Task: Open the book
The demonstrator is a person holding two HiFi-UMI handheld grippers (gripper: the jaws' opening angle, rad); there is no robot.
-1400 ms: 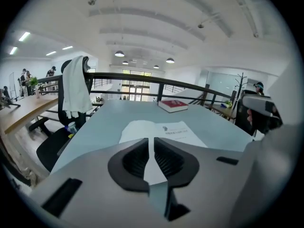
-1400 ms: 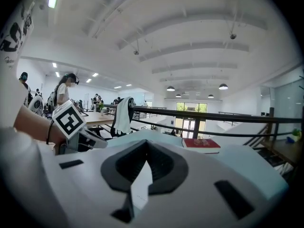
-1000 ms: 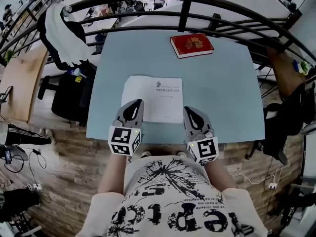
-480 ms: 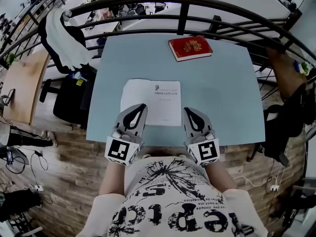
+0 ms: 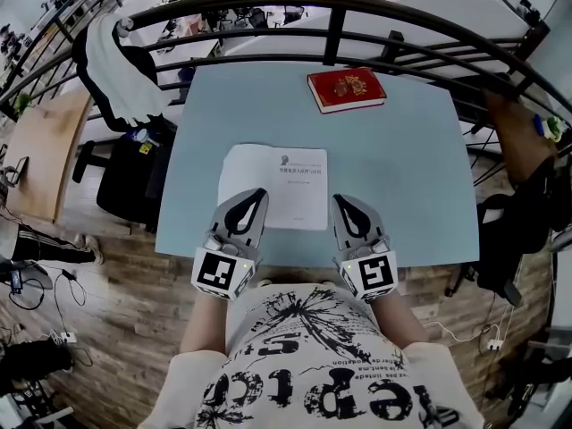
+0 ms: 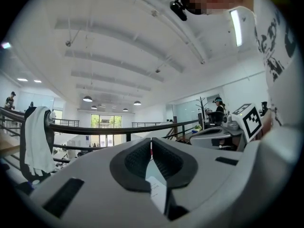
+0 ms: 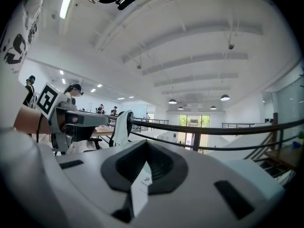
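A white booklet [image 5: 286,181] lies flat in the middle of the pale blue table [image 5: 402,168], a printed page facing up. My left gripper [image 5: 256,195] hangs over its near left corner, jaws shut with nothing between them. My right gripper [image 5: 342,201] hovers just off the booklet's near right corner, jaws also together and empty. In the left gripper view the gripper [image 6: 151,140] shows a sliver of the white page [image 6: 156,189] below its pads. The right gripper view shows the same under that gripper [image 7: 146,142].
A red hardcover book [image 5: 347,89] lies at the table's far edge. A dark metal railing [image 5: 332,7] curves behind the table. A chair draped with a white garment [image 5: 116,61] stands at the far left. Wooden floor lies below the near edge.
My left gripper has lifted a little and tilted over the booklet's near left corner. The right gripper and both books have stayed put.
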